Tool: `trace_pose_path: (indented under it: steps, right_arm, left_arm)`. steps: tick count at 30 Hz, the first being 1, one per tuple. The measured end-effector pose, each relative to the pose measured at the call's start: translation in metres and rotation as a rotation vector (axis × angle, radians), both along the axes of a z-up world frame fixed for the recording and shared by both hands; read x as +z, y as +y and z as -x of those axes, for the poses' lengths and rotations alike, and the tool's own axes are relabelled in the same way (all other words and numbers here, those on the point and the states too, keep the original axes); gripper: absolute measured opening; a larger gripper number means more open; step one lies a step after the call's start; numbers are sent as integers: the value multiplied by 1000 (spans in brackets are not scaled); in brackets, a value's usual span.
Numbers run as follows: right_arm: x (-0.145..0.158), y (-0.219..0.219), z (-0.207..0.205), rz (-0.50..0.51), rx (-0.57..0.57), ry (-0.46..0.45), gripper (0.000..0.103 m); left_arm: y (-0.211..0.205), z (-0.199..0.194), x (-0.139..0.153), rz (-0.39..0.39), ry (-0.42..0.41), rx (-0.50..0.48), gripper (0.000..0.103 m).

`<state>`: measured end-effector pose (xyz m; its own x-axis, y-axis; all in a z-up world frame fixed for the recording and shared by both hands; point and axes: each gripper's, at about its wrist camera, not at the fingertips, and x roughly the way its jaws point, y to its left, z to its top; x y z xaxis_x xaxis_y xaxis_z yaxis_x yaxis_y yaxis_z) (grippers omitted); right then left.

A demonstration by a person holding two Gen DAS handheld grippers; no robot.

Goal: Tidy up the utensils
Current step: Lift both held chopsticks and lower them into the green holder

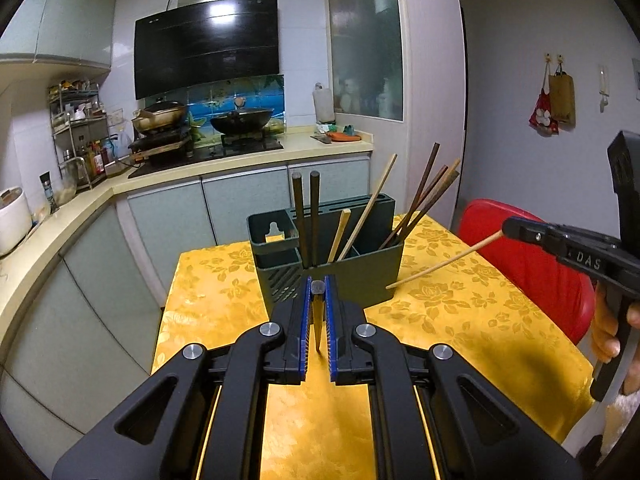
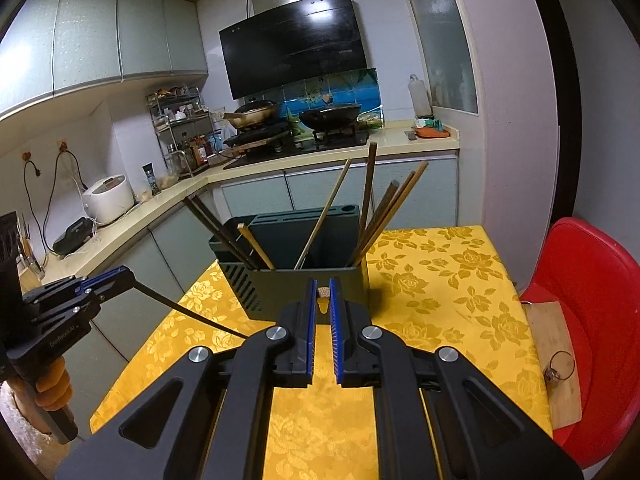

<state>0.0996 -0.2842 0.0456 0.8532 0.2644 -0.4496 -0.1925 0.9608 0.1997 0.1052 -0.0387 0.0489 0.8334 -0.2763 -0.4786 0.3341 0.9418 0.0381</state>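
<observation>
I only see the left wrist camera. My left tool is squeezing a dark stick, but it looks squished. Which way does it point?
Observer: In the right wrist view, the dark brown wooden chopstick sticks out of the left tool and slants down over the yellow flowered tablecloth.
Operator: What's on the red chair's seat?
Observer: A wooden board lies on the red plastic chair.
Operator: What's beside the rice cooker, where my picture ends?
Observer: A flat black appliance sits on the counter, left of the white rice cooker.
</observation>
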Motion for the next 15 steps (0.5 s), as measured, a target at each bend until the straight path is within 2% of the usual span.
trace_pose_path:
  steps: [7, 15]
  right_arm:
    - [31, -1, -16, 39, -1, -15, 6]
    - [66, -5, -26, 77, -12, -65, 6]
  left_arm:
    - [-7, -28, 24, -40, 23, -19, 7]
    - [-17, -46, 78, 18, 0, -67, 7]
